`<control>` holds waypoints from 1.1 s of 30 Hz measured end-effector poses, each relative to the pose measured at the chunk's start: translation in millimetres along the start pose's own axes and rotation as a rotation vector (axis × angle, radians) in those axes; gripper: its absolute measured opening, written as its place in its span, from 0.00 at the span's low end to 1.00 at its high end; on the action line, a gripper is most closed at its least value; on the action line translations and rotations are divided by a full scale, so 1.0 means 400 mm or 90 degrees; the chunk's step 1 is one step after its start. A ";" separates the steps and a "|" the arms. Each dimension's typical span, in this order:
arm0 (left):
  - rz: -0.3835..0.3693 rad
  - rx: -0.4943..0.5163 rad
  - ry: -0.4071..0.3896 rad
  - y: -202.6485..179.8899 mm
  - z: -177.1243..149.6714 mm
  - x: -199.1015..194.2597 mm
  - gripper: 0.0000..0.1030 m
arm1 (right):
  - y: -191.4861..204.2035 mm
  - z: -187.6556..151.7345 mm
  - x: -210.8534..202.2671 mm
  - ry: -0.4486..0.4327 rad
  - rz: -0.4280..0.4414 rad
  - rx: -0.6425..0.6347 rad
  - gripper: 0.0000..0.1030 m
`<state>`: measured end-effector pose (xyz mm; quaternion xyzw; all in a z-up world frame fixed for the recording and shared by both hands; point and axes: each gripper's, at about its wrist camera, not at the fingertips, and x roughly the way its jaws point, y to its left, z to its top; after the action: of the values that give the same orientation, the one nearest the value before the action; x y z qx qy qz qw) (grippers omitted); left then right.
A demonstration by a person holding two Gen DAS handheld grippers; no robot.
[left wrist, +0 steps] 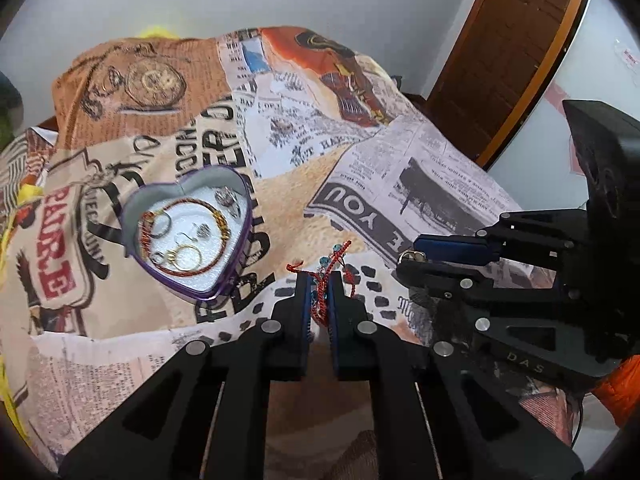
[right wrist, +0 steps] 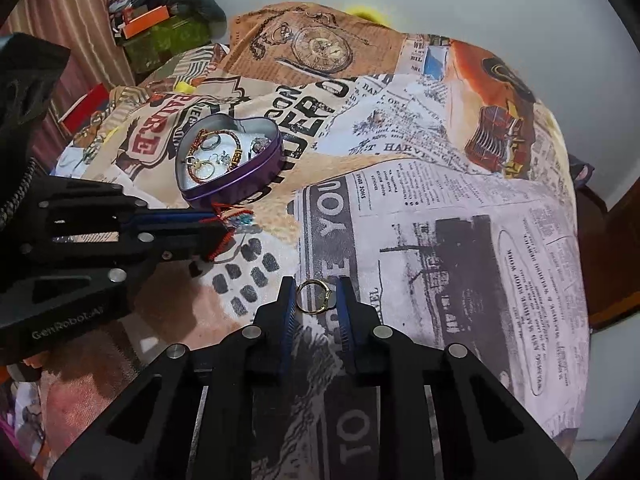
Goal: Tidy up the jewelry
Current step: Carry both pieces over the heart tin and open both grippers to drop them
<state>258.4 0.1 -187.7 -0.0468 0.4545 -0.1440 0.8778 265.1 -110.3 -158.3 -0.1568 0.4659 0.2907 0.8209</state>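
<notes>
A purple heart-shaped tin [left wrist: 236, 276] [right wrist: 256, 174] sits open on the printed cloth, holding several rings, earrings and a red-gold bracelet [left wrist: 182, 272]. My left gripper [left wrist: 320, 288] [right wrist: 224, 226] is shut on a red thread bracelet with blue beads [left wrist: 324, 280] [right wrist: 226, 220], just right of and nearer than the tin. My right gripper [right wrist: 318, 298] [left wrist: 412, 258] is shut on a gold ring [right wrist: 316, 298] [left wrist: 414, 257], held just above the cloth to the right of the left gripper.
The cloth [right wrist: 440, 200] drapes over a raised surface with edges falling off at right and back. A wooden door [left wrist: 512, 40] stands at the right. Boxes and clutter [right wrist: 160, 28] lie at the far left beside a striped curtain.
</notes>
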 end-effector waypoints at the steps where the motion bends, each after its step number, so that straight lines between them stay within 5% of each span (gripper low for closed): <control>1: 0.002 0.002 -0.004 -0.001 0.002 -0.008 0.06 | 0.001 0.002 -0.004 -0.002 -0.002 0.000 0.18; 19: 0.048 -0.020 -0.099 0.084 0.048 -0.179 0.06 | 0.059 0.125 -0.136 -0.108 0.023 0.000 0.18; 33: 0.068 -0.056 -0.112 0.204 0.078 -0.183 0.06 | 0.111 0.213 -0.044 -0.095 0.056 0.002 0.18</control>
<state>260.9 98.2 -129.4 -0.0735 0.3833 -0.0721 0.9179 287.8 -36.3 -98.6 -0.1131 0.4102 0.3366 0.8400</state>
